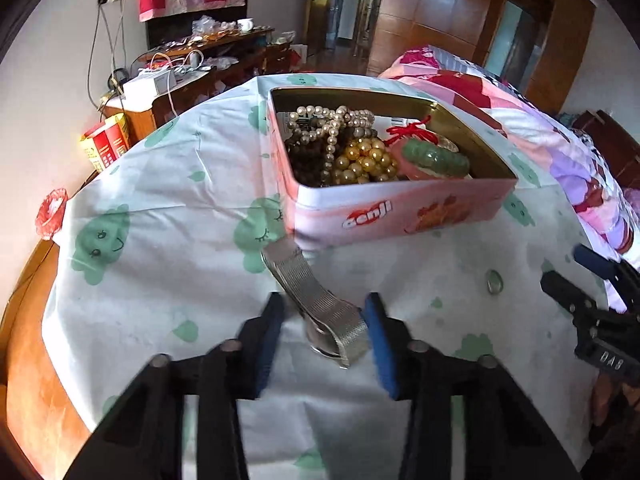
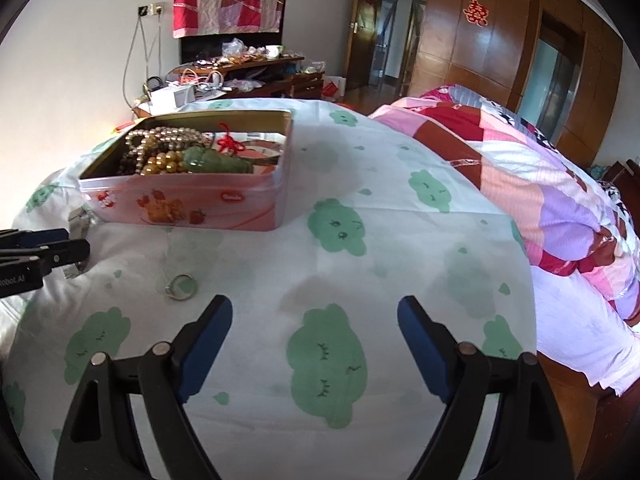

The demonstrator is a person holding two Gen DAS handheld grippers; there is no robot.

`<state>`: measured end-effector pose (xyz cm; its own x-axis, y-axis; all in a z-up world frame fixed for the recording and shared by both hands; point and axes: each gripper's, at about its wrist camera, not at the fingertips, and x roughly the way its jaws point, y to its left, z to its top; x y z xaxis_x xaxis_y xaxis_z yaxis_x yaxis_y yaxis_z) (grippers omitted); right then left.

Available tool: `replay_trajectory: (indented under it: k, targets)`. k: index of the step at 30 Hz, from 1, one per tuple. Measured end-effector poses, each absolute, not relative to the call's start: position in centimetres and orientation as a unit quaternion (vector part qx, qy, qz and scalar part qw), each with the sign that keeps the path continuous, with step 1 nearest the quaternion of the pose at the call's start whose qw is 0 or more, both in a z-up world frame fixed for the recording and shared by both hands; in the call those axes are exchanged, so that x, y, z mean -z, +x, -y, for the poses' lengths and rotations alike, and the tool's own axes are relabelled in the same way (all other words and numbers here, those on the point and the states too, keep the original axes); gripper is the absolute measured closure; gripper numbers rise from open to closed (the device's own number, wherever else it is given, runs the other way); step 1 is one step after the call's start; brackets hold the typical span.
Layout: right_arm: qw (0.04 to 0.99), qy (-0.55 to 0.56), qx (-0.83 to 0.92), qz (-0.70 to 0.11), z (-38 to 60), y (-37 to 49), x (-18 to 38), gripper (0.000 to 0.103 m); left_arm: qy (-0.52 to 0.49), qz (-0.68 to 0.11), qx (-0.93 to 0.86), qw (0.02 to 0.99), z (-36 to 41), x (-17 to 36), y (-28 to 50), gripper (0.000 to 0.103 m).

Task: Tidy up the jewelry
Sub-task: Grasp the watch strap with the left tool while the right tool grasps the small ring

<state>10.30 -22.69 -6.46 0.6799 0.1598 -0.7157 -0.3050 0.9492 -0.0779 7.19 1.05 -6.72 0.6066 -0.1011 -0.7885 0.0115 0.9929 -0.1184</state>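
The left gripper (image 1: 324,320) is pointing down at the cloth-covered table (image 1: 168,208), its blue pads straddling the near end of a silver mesh watch (image 1: 316,300). The right pad looks to be touching the strap's edge while the left pad seems just clear of it, so whether the watch is actually being pinched cannot be told. The strap's long axis is running from between the fingers away toward the far left, ending just beside the near wall of the pink tin (image 1: 392,208), which is holding pearls, gold beads and a green bangle. The lift probably needs to go straight up and far. The right gripper (image 2: 316,340) is hanging with its fingers wide apart over bare cloth, and a small ring (image 2: 181,287) is lying just to its near left, closer to it than to the other hand.
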Motion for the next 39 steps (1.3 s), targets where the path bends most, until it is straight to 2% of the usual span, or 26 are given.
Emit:
replay_trajectory:
  k: [4,6,15,16,18,22,24,26,31,34,39]
  targets:
    - [0.9,-0.091,-0.175,-0.388,21.3,10.2,6.5,0.034,-0.052,-0.438,0.038,0.897,-1.6,6.5,7.1,0.076]
    - [0.893,-0.104,-0.187,-0.396,20.3,10.3,6.7,0.05,-0.054,-0.437,0.039,0.897,-1.5,6.5,7.1,0.076]
    - [0.867,-0.104,-0.24,-0.424,17.3,11.2,7.2,0.051,-0.054,-0.436,0.04,0.898,-1.4,6.6,6.1,0.076]
    - [0.863,-0.11,-0.239,-0.431,17.0,11.3,7.5,0.052,-0.051,-0.434,0.039,0.898,-1.3,6.6,5.7,0.076]
    - [0.86,-0.113,-0.24,-0.436,16.8,11.3,7.7,0.061,-0.047,-0.434,0.04,0.899,-0.9,6.6,5.6,0.076]
    - [0.859,-0.115,-0.241,-0.437,16.8,11.2,7.8,0.061,-0.031,-0.43,0.046,0.901,-0.3,6.6,5.6,0.076]
    - [0.858,-0.117,-0.245,-0.436,16.7,10.9,7.8,0.077,-0.037,-0.431,0.046,0.9,-0.5,6.7,5.7,0.076]
    - [0.859,-0.119,-0.244,-0.434,16.6,10.7,7.8,0.08,-0.041,-0.432,0.047,0.9,-0.8,6.7,5.8,0.076]
    - [0.858,-0.105,-0.251,-0.436,16.9,10.8,7.7,0.08,-0.034,-0.429,0.05,0.901,-0.5,6.8,5.8,0.077]
    - [0.858,-0.102,-0.253,-0.435,17.0,10.7,7.6,0.081,-0.033,-0.425,0.052,0.903,-0.5,6.6,5.7,0.082]
    - [0.863,-0.098,-0.254,-0.426,17.2,10.1,7.2,0.081,-0.035,-0.426,0.059,0.902,-0.3,6.4,5.6,0.083]
